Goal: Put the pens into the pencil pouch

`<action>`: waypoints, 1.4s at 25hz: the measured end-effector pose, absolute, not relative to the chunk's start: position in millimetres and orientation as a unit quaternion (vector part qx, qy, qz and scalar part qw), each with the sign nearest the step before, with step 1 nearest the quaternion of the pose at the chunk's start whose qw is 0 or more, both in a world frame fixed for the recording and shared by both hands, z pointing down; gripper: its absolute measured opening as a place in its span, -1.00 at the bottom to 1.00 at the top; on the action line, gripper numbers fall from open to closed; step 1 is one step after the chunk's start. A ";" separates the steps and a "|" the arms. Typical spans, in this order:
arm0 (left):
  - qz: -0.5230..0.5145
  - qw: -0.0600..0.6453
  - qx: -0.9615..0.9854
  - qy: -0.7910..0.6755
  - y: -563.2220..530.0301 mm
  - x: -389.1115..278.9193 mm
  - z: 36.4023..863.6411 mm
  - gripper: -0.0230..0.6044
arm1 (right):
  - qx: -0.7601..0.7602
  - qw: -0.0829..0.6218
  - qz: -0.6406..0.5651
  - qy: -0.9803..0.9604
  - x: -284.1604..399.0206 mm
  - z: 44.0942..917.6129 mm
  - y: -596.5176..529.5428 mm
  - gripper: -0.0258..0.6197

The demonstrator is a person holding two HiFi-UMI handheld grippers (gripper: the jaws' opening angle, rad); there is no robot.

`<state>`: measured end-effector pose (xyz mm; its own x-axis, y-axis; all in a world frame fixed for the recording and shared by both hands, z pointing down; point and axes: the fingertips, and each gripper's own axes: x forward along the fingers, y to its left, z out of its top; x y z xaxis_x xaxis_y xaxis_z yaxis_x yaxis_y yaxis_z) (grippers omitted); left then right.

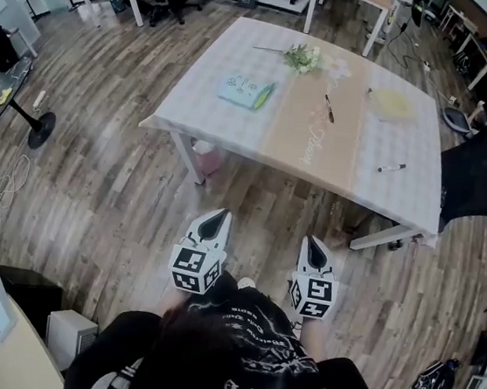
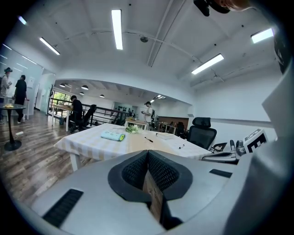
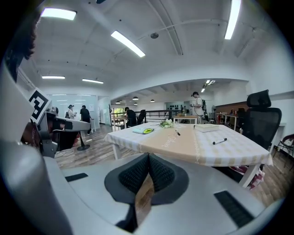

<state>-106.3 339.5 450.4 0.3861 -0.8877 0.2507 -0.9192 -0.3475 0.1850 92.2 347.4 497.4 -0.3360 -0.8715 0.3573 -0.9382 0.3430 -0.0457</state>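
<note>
1. Grey-brown wood-plank floor (image 1: 94, 189), matt; I stand on it, short of the desk.
2. Rectangular desk (image 1: 383, 206) on white legs, under a pale checked cloth with a broad tan band down its middle.
3. My left gripper (image 1: 220, 216), a grey moulded shell with black ribbed pads: jaws pressed together, nothing between them. It is held over the floor, well apart from the desk.
4. My right gripper (image 1: 311, 242), same make: jaws likewise closed and empty.
5. Flat pale-blue fabric pouch (image 1: 245, 92) with a lime-green edge, lying on the desk's left part.
6. Slim black pen (image 1: 329, 108), on the tan band, apart from the pouch.
7. White-barrelled marker (image 1: 392, 168) with a black cap, on the checked cloth near the right edge.
</note>
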 end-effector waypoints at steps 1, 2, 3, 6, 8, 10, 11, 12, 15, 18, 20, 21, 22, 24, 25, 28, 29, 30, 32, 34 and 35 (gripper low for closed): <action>0.053 0.151 0.819 -0.551 335.7 -101.5 451.1 -0.86 | 0.557 0.141 0.124 -0.809 94.8 500.3 344.0 -0.89; 0.054 0.153 0.820 -0.549 332.7 -97.2 451.3 -0.86 | 0.554 0.146 0.127 -0.810 96.8 503.6 341.5 -0.89; 0.055 0.153 0.821 -0.548 330.2 -94.0 451.2 -0.86 | 0.551 0.150 0.129 -0.811 97.6 506.4 339.5 -0.89; 0.058 0.156 0.821 -0.546 321.2 -91.9 452.5 -0.86 | 0.542 0.152 0.130 -0.816 94.3 508.5 332.8 -0.89; 0.059 0.157 0.821 -0.545 313.1 -91.7 455.2 -0.86 | 0.538 0.152 0.128 -0.819 92.1 509.2 326.5 -0.89; 0.061 0.158 0.824 -0.541 301.5 -88.9 458.5 -0.86 | 0.534 0.155 0.130 -0.821 91.9 512.0 317.9 -0.89; 0.062 0.158 0.825 -0.538 294.1 -87.2 459.9 -0.86 | 0.534 0.157 0.130 -0.820 92.7 513.3 312.3 -0.89; 0.063 0.157 0.828 -0.535 285.9 -85.9 460.6 -0.86 | 0.537 0.158 0.130 -0.818 93.8 514.5 306.1 -0.89; 0.066 0.154 0.834 -0.526 258.6 -86.2 460.4 -0.86 | 0.549 0.155 0.134 -0.811 95.8 515.9 283.6 -0.89; 0.070 0.149 0.839 -0.518 224.8 -89.2 461.4 -0.86 | 0.562 0.153 0.138 -0.801 97.9 517.3 253.7 -0.89; 0.073 0.149 0.843 -0.512 198.7 -92.7 462.0 -0.86 | 0.569 0.154 0.140 -0.796 97.3 517.5 231.0 -0.89; 0.073 0.148 0.844 -0.510 184.8 -95.9 461.7 -0.86 | 0.571 0.154 0.141 -0.794 95.3 517.1 219.3 -0.89; 0.073 0.148 0.845 -0.509 170.3 -99.8 461.1 -0.86 | 0.571 0.153 0.142 -0.794 92.2 516.2 207.1 -0.89; 0.074 0.148 0.846 -0.507 139.9 -108.7 460.5 -0.86 | 0.575 0.151 0.144 -0.791 85.5 514.6 181.3 -0.89; 0.076 0.147 0.847 -0.505 124.6 -112.7 460.6 -0.86 | 0.579 0.151 0.146 -0.788 82.3 514.1 168.1 -0.89; 0.088 0.138 0.853 -0.496 81.8 -124.1 461.5 -0.86 | 0.591 0.151 0.146 -0.779 70.2 512.7 130.4 -0.89; 0.091 0.135 0.856 -0.491 69.1 -128.2 461.1 -0.86 | 0.594 0.150 0.147 -0.777 64.6 511.5 119.0 -0.89; 0.094 0.133 0.859 -0.486 56.6 -132.7 460.2 -0.86 | 0.596 0.149 0.148 -0.775 58.6 510.2 108.1 -0.89; 0.094 0.134 0.863 -0.477 32.9 -141.9 458.7 -0.86 | 0.600 0.148 0.150 -0.772 46.8 508.4 88.1 -0.89; 0.094 0.136 0.867 -0.470 11.7 -149.9 459.4 -0.86 | 0.605 0.150 0.153 -0.767 36.7 508.5 72.0 -0.89; 0.095 0.138 0.870 -0.464 2.4 -152.9 460.5 -0.86 | 0.609 0.150 0.154 -0.763 32.5 508.7 66.0 -0.89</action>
